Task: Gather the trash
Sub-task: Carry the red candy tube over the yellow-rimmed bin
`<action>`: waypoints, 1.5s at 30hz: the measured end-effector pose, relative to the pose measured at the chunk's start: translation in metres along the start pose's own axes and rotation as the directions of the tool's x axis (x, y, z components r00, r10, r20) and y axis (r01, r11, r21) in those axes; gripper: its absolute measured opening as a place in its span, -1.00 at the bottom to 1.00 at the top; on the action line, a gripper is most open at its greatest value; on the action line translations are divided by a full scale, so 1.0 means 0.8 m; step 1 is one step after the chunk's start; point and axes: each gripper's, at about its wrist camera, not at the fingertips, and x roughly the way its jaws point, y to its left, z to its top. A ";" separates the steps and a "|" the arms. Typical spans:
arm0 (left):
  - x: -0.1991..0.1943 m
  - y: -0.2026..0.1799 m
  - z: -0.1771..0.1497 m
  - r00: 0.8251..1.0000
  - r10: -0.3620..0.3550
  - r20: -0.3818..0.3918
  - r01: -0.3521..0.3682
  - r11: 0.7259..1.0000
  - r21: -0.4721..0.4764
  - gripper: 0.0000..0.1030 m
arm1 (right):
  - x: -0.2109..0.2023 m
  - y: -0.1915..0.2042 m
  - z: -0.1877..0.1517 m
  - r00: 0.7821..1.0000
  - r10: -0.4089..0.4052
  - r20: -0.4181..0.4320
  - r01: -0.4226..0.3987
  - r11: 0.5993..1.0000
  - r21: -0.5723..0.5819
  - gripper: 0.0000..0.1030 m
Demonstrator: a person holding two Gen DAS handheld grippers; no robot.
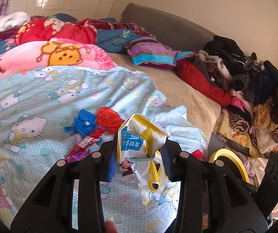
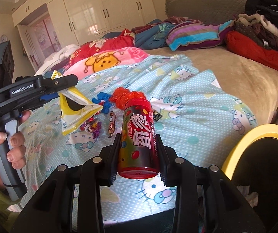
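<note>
My left gripper (image 1: 140,136) is shut on a crumpled white and yellow wrapper (image 1: 144,147) and holds it above the bed; it shows at the left of the right wrist view (image 2: 69,89) with the wrapper (image 2: 76,112) hanging from it. My right gripper (image 2: 138,141) is shut on a red candy tube (image 2: 138,136), held lengthways between the fingers. On the Hello Kitty sheet (image 2: 187,116) lie a red plastic scrap (image 2: 127,95), a blue scrap (image 2: 102,101), a brown candy wrapper (image 2: 111,124) and a purple one (image 2: 92,126). The red (image 1: 107,118) and blue (image 1: 84,122) scraps also show in the left wrist view.
A bin with a yellow rim (image 2: 255,141) stands at the bed's right edge, also seen in the left wrist view (image 1: 232,161). Piled clothes (image 1: 246,77) fill the right side of the bed, blankets (image 1: 41,58) the left. A striped pillow (image 1: 154,52) lies by the headboard.
</note>
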 end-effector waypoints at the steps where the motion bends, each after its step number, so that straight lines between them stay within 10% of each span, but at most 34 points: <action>1: 0.000 -0.004 -0.001 1.000 -0.004 0.000 0.004 1.000 0.006 -0.41 | -0.004 -0.004 0.000 1.000 -0.006 0.006 0.006 1.000 0.006 -0.37; 45: 0.003 -0.133 -0.029 0.984 -0.165 -0.062 0.174 0.965 0.195 -0.41 | -0.109 -0.107 -0.018 0.977 -0.181 0.110 0.160 0.972 0.175 -0.37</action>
